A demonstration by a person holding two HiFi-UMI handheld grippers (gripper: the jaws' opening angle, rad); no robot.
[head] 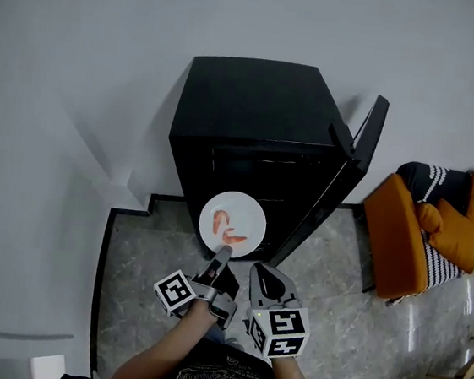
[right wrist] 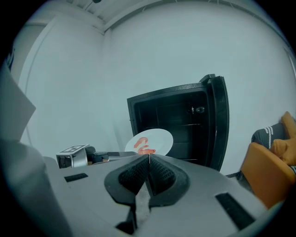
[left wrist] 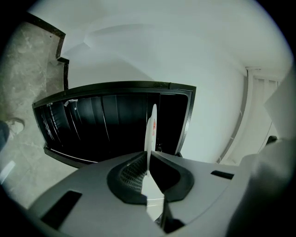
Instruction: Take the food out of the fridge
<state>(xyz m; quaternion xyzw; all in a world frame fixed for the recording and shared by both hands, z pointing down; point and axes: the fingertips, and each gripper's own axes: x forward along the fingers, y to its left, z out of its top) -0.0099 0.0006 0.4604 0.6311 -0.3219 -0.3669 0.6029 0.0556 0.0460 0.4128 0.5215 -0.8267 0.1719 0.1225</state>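
Pinching plate [head: 232,224] of shrimp [head: 229,231] before open fridge [head: 262,119], left claw [left wrist: 148,159]; right claw [right wrist: 149,157] closed, empty.

From the left tongs [left wrist: 149,156] we see the plate [left wrist: 152,115] only edge-on, its reddish food [left wrist: 154,124] a mere fleck and in the other views too small to name, and the fridge [left wrist: 106,125] interior is too dark to read.

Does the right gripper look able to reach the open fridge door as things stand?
Probably yes: the right gripper is empty, jaws together, and nothing shows between it and the fridge door; the plate sits to its left.
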